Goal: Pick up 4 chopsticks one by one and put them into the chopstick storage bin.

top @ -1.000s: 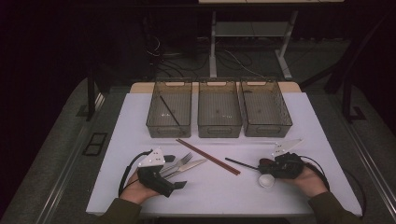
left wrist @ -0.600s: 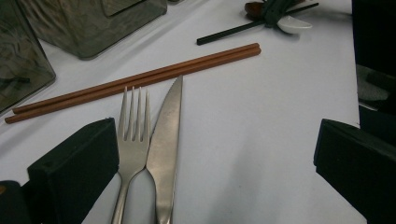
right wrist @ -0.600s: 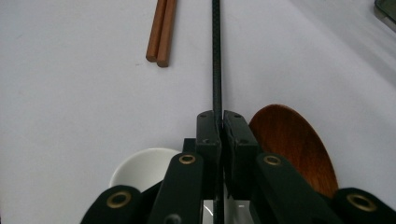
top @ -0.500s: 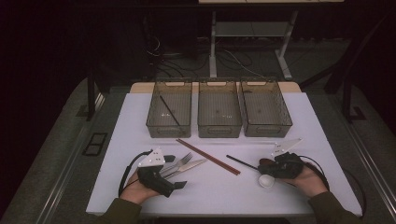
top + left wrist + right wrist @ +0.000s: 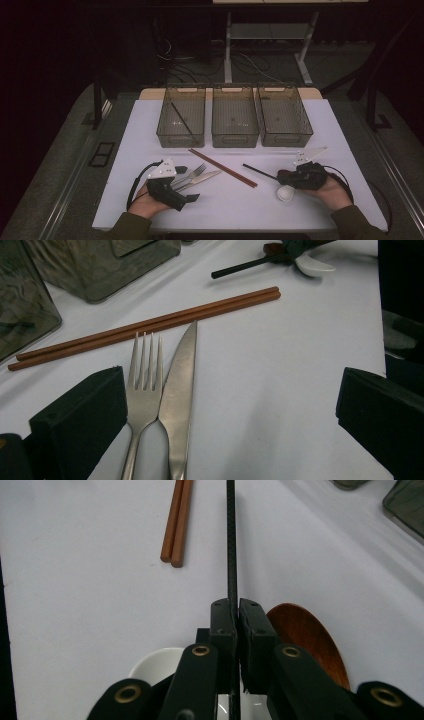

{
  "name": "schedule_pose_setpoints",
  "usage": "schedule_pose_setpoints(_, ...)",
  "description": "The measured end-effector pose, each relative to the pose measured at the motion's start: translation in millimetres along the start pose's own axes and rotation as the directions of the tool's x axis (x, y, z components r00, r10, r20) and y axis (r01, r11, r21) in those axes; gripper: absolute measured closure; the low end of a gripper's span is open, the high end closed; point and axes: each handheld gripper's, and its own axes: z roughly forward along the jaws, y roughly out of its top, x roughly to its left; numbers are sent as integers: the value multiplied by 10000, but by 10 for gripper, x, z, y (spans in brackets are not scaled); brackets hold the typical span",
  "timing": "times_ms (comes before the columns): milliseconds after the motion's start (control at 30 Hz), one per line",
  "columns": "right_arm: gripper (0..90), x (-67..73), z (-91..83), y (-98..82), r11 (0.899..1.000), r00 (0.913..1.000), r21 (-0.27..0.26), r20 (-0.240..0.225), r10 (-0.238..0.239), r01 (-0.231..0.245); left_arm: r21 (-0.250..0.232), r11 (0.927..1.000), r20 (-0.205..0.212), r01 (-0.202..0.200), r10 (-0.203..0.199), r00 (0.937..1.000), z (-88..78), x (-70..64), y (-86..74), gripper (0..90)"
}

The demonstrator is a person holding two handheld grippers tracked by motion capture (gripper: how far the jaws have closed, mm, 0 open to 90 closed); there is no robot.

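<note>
1. Your right gripper [image 5: 234,611] has its fingers clenched on a thin black chopstick [image 5: 231,545]; in the right gripper view the stick runs straight out from between the two pads, which press on it from both sides.
2. In the high view that black chopstick [image 5: 260,173] lies low over the bench [image 5: 350,150], its free end pointing toward the middle of the bench and its other end in your right gripper [image 5: 286,176] at the right front.
3. A white spoon [image 5: 285,193] lies just beside and under the right gripper; in the right gripper view a brown wooden spoon [image 5: 307,640] rests just to the right of the fingers.
4. Your left gripper [image 5: 182,182] rests at the left front of the bench with its fingers released and wide apart, holding nothing.
5. In the left gripper view a fork [image 5: 142,385] and a knife [image 5: 179,390] lie side by side, touching, between the open fingers, their tips pointing away from you.
6. A pair of red-brown chopsticks [image 5: 223,167] lies together on the bench just past the fork and knife tips, between your two grippers.
7. Three clear bins [image 5: 235,141] stand in a row at the far side; the left bin [image 5: 165,135] holds another black stick [image 5: 181,118].
</note>
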Motion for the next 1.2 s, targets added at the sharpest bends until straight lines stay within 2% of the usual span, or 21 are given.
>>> schedule_pose_setpoints(467,855,-7,-84,58,9987,9999,-494,27,138,-136,257,9997,48,32,-34,10000,41,9,-25,0)
schedule_pose_setpoints(1200,855,4,-91,272,9915,9979,-1147,144,630,-610,187,9998,36,53,-54,10000,34,4,-21,0)
